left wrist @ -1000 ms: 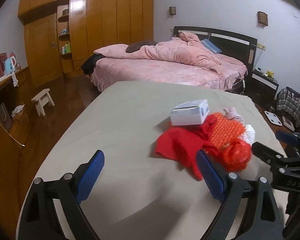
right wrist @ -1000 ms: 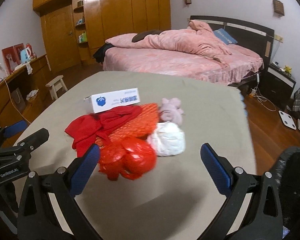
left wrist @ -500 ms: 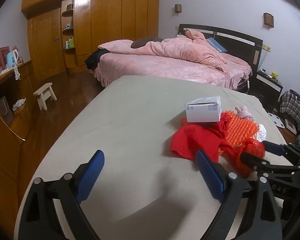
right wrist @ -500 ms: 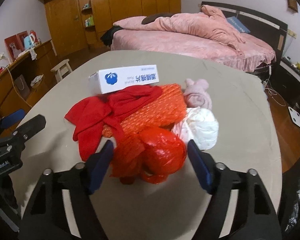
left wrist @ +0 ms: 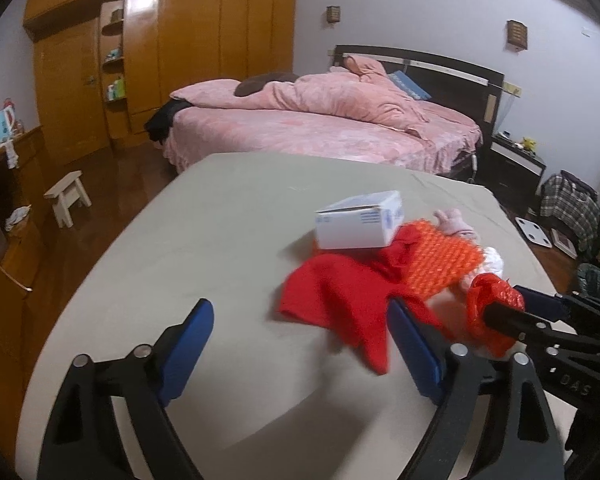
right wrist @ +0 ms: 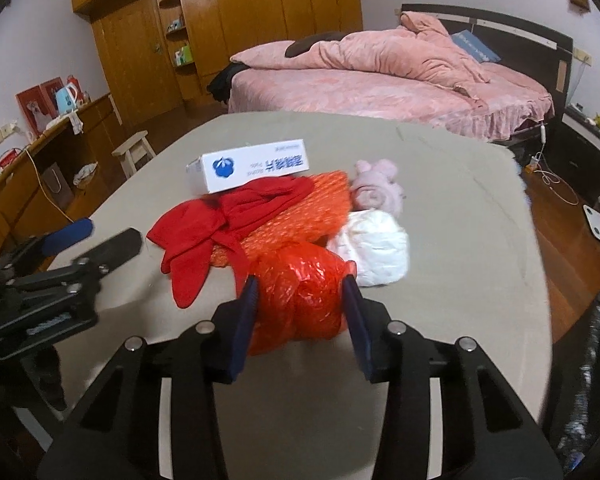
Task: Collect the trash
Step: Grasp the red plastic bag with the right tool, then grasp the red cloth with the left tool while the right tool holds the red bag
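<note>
A pile of trash lies on the beige table (right wrist: pixel 440 360): a crumpled red plastic bag (right wrist: pixel 300 296), a red cloth (right wrist: pixel 212 232), orange mesh wrap (right wrist: pixel 296 220), a white wad (right wrist: pixel 374 246), a pink wad (right wrist: pixel 376 188) and a white box with blue print (right wrist: pixel 252 166). My right gripper (right wrist: pixel 300 300) is closed around the red plastic bag, a blue pad on each side of it. My left gripper (left wrist: pixel 300 344) is open and empty above the table, left of the pile; the red cloth (left wrist: pixel 340 300) lies just beyond its right finger.
A black trash bag (right wrist: pixel 596 380) hangs at the table's right edge. A pink bed (left wrist: pixel 320 128) stands behind the table, wooden wardrobes (left wrist: pixel 180 52) at the back left, a small stool (left wrist: pixel 66 196) and a sideboard on the left.
My right gripper has moved forward over the red plastic bag and closed its jaws on it. My left gripper has stayed open and drifted slightly.
</note>
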### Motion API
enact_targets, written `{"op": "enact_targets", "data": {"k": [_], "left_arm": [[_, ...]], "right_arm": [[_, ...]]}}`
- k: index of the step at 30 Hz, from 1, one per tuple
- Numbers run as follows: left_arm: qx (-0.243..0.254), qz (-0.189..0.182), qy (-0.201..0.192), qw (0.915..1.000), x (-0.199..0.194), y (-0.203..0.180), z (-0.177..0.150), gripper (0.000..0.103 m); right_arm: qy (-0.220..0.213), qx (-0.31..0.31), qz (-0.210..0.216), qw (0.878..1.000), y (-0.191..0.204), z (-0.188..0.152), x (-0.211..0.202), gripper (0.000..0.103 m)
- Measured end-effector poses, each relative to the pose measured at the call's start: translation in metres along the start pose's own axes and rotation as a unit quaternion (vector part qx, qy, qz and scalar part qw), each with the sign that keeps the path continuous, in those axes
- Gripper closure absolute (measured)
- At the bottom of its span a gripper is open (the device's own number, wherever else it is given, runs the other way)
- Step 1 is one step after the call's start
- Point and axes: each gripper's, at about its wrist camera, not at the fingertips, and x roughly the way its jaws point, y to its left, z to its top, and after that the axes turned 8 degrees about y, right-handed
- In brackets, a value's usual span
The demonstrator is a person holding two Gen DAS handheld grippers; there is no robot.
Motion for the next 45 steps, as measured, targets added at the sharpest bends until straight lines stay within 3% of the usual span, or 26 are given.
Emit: {"op": "enact_targets", "data": {"k": [6, 11, 13, 16, 20, 27, 34, 35, 37, 39, 45], "left_arm": [[0.008, -0.019, 0.007, 0.9998, 0.014, -0.022, 0.009, 0.026], [0.018, -0.026, 0.036, 0.9989, 0.034, -0.034, 0.011, 0.048], [0.019, -0.033, 0.047, 0.9982, 0.04, -0.035, 0.01, 0.07], [0.018, -0.039, 0.045, 0.998, 0.039, -0.034, 0.009, 0.092], [0.019, -0.041, 0.022, 0.9987, 0.023, -0.033, 0.007, 0.1], [0.016, -0.053, -0.006, 0.9984, -0.016, -0.031, 0.005, 0.1], [0.022, -0.055, 0.021, 0.998, -0.017, -0.032, -0.006, 0.097], [0.019, -0.053, 0.024, 0.9981, -0.015, -0.032, -0.007, 0.094], [0.013, -0.049, 0.024, 0.9984, -0.012, -0.031, -0.006, 0.066], [0.012, -0.038, 0.017, 0.9991, -0.011, -0.03, -0.004, 0.052], [0.008, -0.024, 0.025, 0.9994, 0.007, -0.025, 0.004, 0.042]], "right_arm": [[-0.003, 0.015, -0.015, 1.0, -0.019, -0.003, -0.009, 0.062], [0.0, 0.019, -0.019, 1.0, -0.027, -0.008, -0.01, 0.062], [0.0, 0.017, -0.021, 1.0, -0.027, -0.009, -0.01, 0.062], [0.0, 0.015, -0.021, 1.0, -0.027, -0.01, -0.011, 0.062], [-0.004, 0.014, -0.019, 1.0, -0.028, -0.011, -0.015, 0.062], [-0.013, 0.017, -0.019, 1.0, -0.03, -0.011, -0.025, 0.062], [-0.003, 0.023, -0.022, 0.999, -0.033, -0.017, -0.022, 0.062], [-0.002, 0.023, -0.023, 0.999, -0.033, -0.017, -0.022, 0.062], [-0.001, 0.024, -0.024, 0.999, -0.035, -0.018, -0.021, 0.062], [0.001, 0.026, -0.026, 0.999, -0.037, -0.017, -0.02, 0.062], [0.002, 0.026, -0.026, 0.999, -0.039, -0.017, -0.018, 0.061]]}}
